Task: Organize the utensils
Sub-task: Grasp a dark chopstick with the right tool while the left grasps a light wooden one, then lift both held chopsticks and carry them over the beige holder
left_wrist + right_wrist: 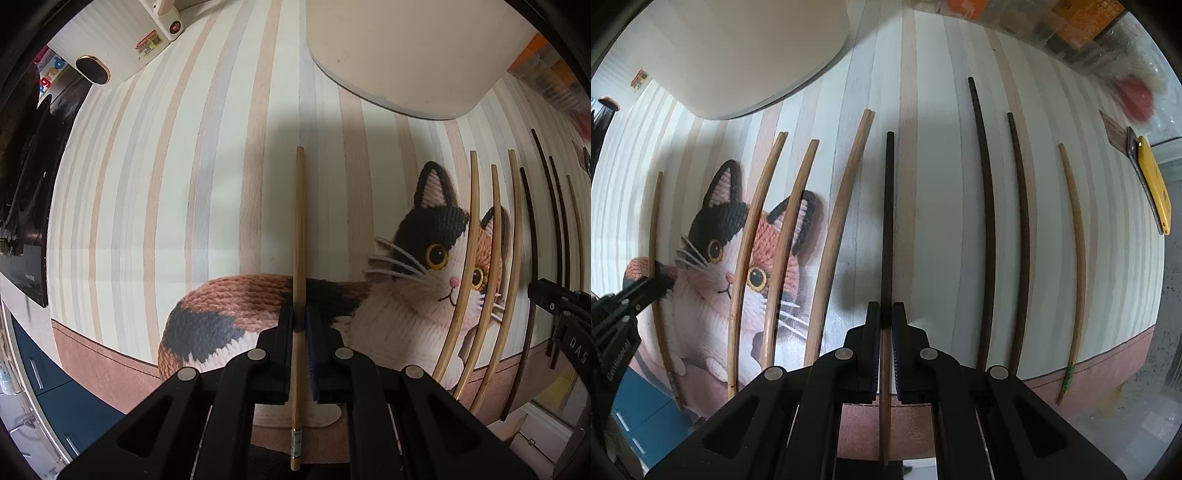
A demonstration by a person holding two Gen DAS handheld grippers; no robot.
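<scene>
My left gripper [299, 325] is shut on a light bamboo chopstick [298, 236] that points straight ahead over the cat-print mat [184, 184]. My right gripper [885, 317] is shut on a dark brown chopstick [887, 221] that points ahead too. Several more chopsticks lie side by side on the mat: light ones [753, 236] left of the right gripper, dark ones [986, 221] and a thin light one [1076, 258] to its right. The left gripper also shows at the left edge of the right wrist view [650, 286], and the right gripper at the right edge of the left wrist view [554, 299].
A cream rounded container [406, 55] stands at the mat's far side. A white device with a red button [162, 22] and a dark oval object [92, 70] lie far left. A yellow-handled tool [1152, 192] lies far right. The mat's brown border [1108, 369] marks the near edge.
</scene>
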